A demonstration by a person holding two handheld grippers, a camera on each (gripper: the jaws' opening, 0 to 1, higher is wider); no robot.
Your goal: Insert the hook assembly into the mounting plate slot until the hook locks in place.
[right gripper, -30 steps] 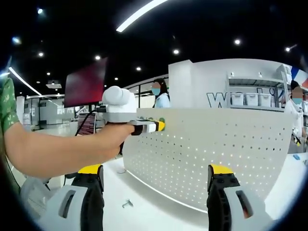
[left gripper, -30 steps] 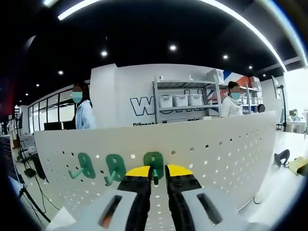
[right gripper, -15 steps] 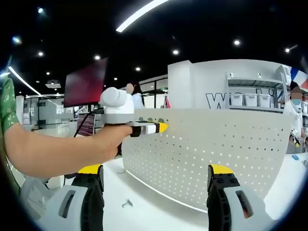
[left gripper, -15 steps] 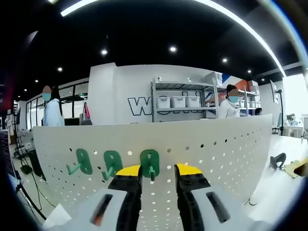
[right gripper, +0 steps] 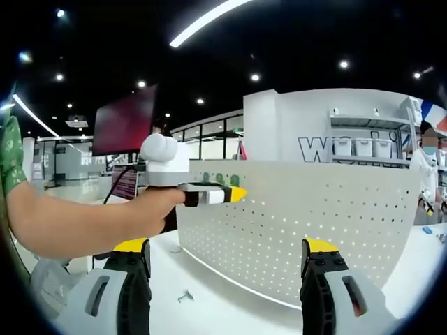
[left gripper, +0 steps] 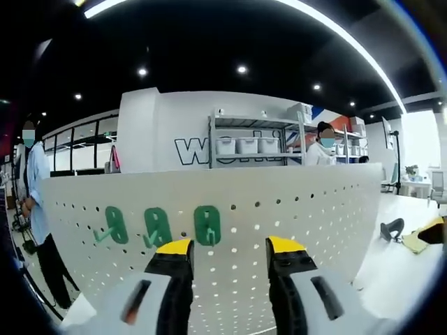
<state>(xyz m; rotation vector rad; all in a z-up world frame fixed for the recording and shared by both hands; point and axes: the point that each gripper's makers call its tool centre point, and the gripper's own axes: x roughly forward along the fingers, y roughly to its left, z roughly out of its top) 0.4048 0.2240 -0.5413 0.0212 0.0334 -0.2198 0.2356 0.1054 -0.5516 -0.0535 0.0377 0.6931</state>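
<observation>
Behind the left hand-held gripper (left gripper: 229,248), pegboard (left gripper: 293,216) base is cut off.

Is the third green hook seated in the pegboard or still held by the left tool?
Seated: the hook hangs on the pegboard beside two others, and the left tool is open and clear of it.

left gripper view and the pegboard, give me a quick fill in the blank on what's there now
1. The number of green hooks mounted on the white pegboard is ____.
2. The left gripper has jaw tips coloured ____.
3. The left gripper's jaws stand ____, with nothing between them.
4. In the right gripper view, the right gripper hangs over a small metal part lying on the ____.

Missing words: three; yellow; open; table
</observation>
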